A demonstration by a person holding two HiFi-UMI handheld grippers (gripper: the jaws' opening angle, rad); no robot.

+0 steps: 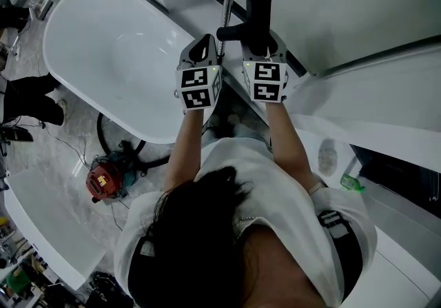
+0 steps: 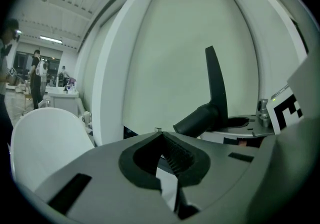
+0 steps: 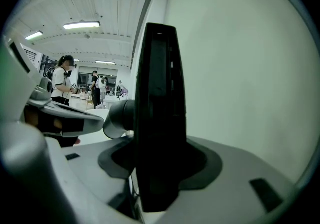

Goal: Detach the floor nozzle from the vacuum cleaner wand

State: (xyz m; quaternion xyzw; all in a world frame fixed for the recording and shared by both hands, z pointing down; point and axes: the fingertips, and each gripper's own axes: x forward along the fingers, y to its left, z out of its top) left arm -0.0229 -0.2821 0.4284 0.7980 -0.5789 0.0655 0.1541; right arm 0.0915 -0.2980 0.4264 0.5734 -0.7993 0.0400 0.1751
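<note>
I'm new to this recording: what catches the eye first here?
A black floor nozzle stands upright, clamped in the right gripper, top centre of the head view. A big white bathtub fills the upper left; a red machine sits on the floor at lower left.

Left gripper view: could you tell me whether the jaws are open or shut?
Shut: left gripper tips meet, with nothing between them.
</note>
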